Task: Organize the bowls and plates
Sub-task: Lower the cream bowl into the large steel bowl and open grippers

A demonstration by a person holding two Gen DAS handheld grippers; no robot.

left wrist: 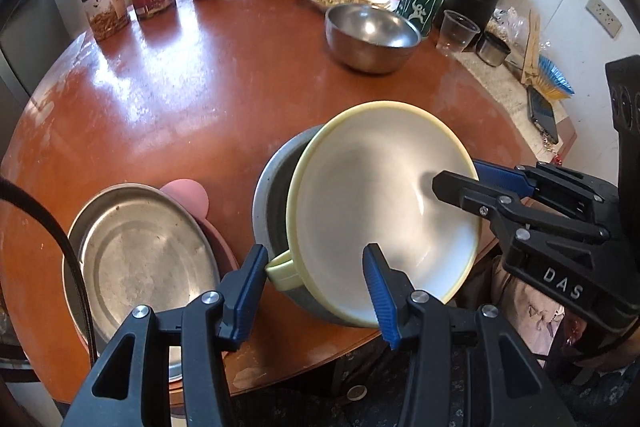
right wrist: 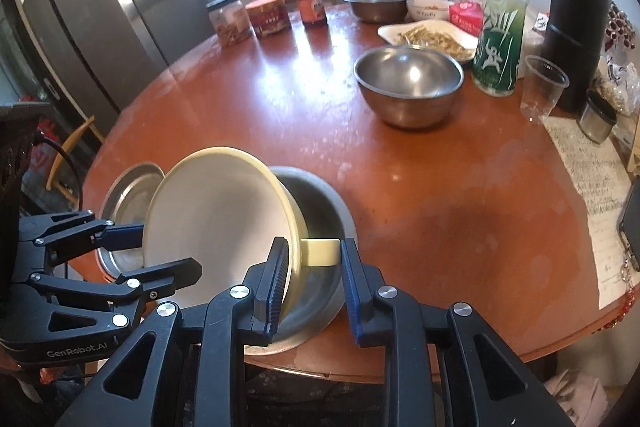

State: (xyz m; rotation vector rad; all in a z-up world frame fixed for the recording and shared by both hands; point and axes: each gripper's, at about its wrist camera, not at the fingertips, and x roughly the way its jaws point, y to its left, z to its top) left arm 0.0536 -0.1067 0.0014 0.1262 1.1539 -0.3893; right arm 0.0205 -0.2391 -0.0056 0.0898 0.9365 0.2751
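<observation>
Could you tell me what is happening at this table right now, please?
A person is working with two handheld grippers on a pale yellow bowl. The left gripper and the right gripper each straddle its rim on opposite sides, holding it tilted with its lower part inside a grey metal bowl at the near table edge. How firmly either grips is unclear. A metal plate lies beside them on something pink.

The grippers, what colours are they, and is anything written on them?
Both are black, angular frames with silver screws and ribbed blue pads. The left gripper reads GenRobot.AI; the right gripper reads DAS. A black cable runs beside the left one.
</observation>
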